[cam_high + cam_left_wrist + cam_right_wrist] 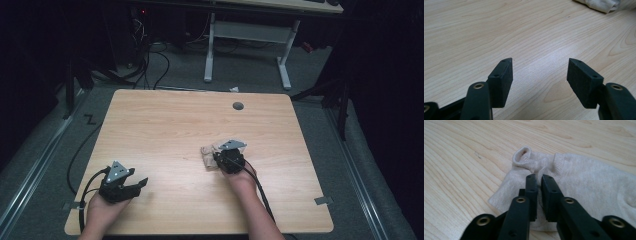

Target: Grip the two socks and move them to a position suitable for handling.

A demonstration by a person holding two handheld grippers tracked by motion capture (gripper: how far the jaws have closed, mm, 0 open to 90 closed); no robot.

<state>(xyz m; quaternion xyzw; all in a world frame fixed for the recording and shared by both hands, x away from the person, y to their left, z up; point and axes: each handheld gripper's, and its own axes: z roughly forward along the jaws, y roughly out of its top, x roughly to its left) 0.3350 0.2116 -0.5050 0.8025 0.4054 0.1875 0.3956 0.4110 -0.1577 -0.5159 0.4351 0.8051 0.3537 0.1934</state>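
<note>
Looks like just the grab is done so far: right gripper (539, 178) is pinched onto a fold of the beige sock (584, 182) lying flat right under it, left gripper (540, 66) sits wide apart, nothing lifted yet.

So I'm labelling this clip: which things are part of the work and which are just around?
In use:
right gripper, shut on a pinched fold of the beige sock
left gripper, open over bare wood

Just around:
wooden table
grey grommet
white desk frame
floor cables
</note>
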